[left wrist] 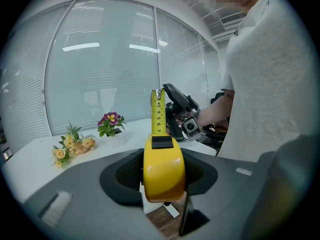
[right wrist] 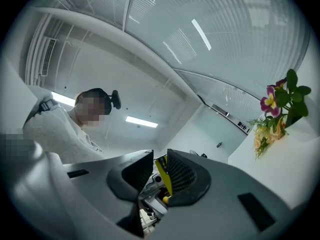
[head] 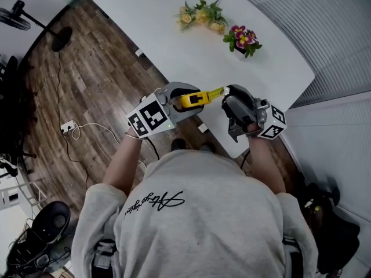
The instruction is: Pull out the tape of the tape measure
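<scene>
A yellow tape measure (left wrist: 164,171) sits upright between the pads of my left gripper (head: 184,98), which is shut on its case. A short length of yellow tape (head: 214,92) runs out of the case to the right, numbers showing. Its end reaches into my right gripper (right wrist: 160,173), where the tape (right wrist: 165,176) lies slanted between the two pads and against the right one. The right gripper is shut on the tape end and points upward. In the left gripper view the right gripper (left wrist: 181,115) stands just behind the tape's hook (left wrist: 159,91).
Both grippers are held over the near corner of a white table (head: 174,33). A yellow bouquet (head: 200,16) and a small pot of purple flowers (head: 243,39) lie farther back. On the wood floor to the left are a power strip with cable (head: 68,127) and a fan (head: 35,22).
</scene>
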Demonstrator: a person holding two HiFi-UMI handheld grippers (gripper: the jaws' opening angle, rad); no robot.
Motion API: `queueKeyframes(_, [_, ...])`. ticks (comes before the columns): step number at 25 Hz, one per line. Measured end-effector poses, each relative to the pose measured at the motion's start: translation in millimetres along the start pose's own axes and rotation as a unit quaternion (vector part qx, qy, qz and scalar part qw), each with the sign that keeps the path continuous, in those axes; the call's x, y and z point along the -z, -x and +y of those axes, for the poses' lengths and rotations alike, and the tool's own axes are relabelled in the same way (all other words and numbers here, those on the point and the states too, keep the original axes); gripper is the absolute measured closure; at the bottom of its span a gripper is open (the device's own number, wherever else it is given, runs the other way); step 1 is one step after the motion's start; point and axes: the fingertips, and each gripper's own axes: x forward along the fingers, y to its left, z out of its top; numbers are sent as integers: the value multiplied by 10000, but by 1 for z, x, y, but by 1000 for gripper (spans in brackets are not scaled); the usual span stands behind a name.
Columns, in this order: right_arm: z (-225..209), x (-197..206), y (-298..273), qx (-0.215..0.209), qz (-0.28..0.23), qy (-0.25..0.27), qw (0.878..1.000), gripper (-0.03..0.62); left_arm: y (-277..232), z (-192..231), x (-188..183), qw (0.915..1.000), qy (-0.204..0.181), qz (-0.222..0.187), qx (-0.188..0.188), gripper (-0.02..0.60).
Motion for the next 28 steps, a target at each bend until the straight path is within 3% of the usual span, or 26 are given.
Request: queueKeyframes(28, [-8,38,12,249,1278,322,9910,508,-4,-9,-2,9999,-81,-24,110,408])
